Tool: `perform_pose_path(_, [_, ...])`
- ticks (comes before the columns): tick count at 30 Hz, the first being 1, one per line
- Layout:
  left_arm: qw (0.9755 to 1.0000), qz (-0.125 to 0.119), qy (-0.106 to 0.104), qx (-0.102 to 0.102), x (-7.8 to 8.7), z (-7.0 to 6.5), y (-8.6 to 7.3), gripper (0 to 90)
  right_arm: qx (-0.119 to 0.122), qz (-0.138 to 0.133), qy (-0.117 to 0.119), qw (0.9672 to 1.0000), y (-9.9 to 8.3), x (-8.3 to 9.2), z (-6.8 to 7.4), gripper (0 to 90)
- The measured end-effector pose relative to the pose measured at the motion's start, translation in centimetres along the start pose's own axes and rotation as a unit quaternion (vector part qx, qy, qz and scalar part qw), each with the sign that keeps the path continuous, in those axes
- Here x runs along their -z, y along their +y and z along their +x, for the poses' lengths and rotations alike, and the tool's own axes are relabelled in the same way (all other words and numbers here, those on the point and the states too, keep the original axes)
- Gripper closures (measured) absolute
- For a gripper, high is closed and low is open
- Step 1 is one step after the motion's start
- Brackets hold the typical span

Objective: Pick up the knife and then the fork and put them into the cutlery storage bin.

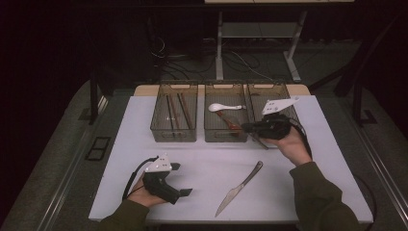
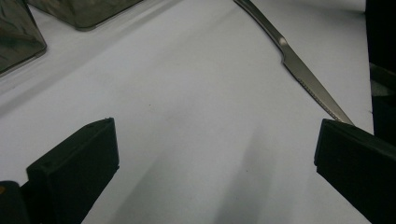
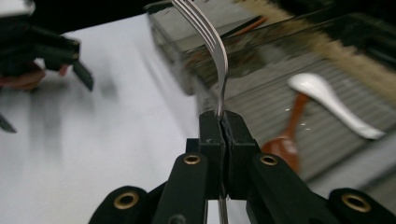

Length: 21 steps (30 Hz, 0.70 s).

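My right gripper [image 1: 248, 128] is held up over the front edge of the middle bin [image 1: 223, 136], shut on a metal fork [image 3: 208, 35]. In the right gripper view the fork's tines rise above the closed jaws [image 3: 223, 122], and in the high view its handle [image 1: 259, 141] sticks out below the hand. A steel knife [image 1: 239, 187] lies on the white table sheet [image 1: 202, 161], blade toward the near edge. My left gripper [image 1: 182, 179] rests low at the near left, jaws wide open with nothing between them [image 2: 215, 140]. The knife [image 2: 299, 70] lies just beyond its right jaw.
Three clear bins stand in a row at the back. The left bin [image 1: 173, 136] holds several chopsticks [image 1: 175, 110]. A white spoon [image 1: 222, 107] and a brown spoon [image 1: 230, 122] lie in the middle bin. The right bin [image 1: 267, 86] is partly behind my right hand.
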<state>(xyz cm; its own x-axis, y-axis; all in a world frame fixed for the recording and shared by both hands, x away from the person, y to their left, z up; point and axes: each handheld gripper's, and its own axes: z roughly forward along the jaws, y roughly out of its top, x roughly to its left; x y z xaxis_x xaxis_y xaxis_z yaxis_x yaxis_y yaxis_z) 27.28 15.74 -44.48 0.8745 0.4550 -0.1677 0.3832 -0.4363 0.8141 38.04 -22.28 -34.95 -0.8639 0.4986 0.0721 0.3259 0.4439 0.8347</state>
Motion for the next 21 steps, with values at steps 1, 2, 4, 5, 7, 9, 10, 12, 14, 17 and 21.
perform_pose_path(1, [1.0,0.0,0.0,0.0,0.0,0.0,0.0,0.0,-0.001,-0.002,-0.008,1.0,0.3,0.6,-0.4,88.2])
perform_pose_path(2, [1.0,0.0,0.001,-0.001,0.0,0.0,0.0,0.0,-0.002,-0.005,-0.018,0.9998,0.6,1.1,-0.8,88.2])
perform_pose_path(4, [1.0,-0.001,0.0,-0.001,0.0,0.0,0.0,0.0,-0.01,-0.012,-0.034,0.9993,1.2,2.2,-1.7,88.2])
perform_pose_path(5, [1.0,-0.001,0.001,-0.001,0.0,0.0,0.0,0.0,-0.014,-0.015,-0.043,0.9988,1.4,2.7,-2.1,88.1])
perform_pose_path(7, [1.0,-0.001,0.0,-0.001,0.0,0.1,0.0,0.0,-0.024,-0.021,-0.058,0.9978,1.7,3.5,-3.2,88.1])
perform_pose_path(9, [1.0,-0.001,0.0,-0.002,0.0,0.1,0.0,0.0,-0.036,-0.025,-0.073,0.9963,1.9,4.2,-4.2,88.2])
perform_pose_path(10, [1.0,-0.001,0.0,-0.001,0.0,0.0,0.0,0.0,-0.039,-0.025,-0.086,0.9952,1.9,4.4,-4.8,88.1])
perform_pose_path(12, [1.0,0.002,-0.002,-0.005,0.1,0.1,0.0,0.0,-0.048,-0.02,-0.108,0.9928,1.7,4.7,-5.8,88.1])
perform_pose_path(14, [1.0,0.002,-0.002,-0.003,0.0,0.1,0.0,0.0,-0.062,-0.018,-0.126,0.9899,1.4,4.8,-6.9,88.1])
perform_pose_path(17, [1.0,0.001,-0.002,-0.002,0.0,0.1,0.0,0.0,-0.082,-0.009,-0.15,0.9852,0.5,4.5,-8.4,88.1])
perform_pose_path(21, [1.0,0.002,-0.002,-0.002,0.1,0.1,0.0,0.0,-0.098,0.007,-0.166,0.9811,-0.7,3.6,-9.8,88.1])
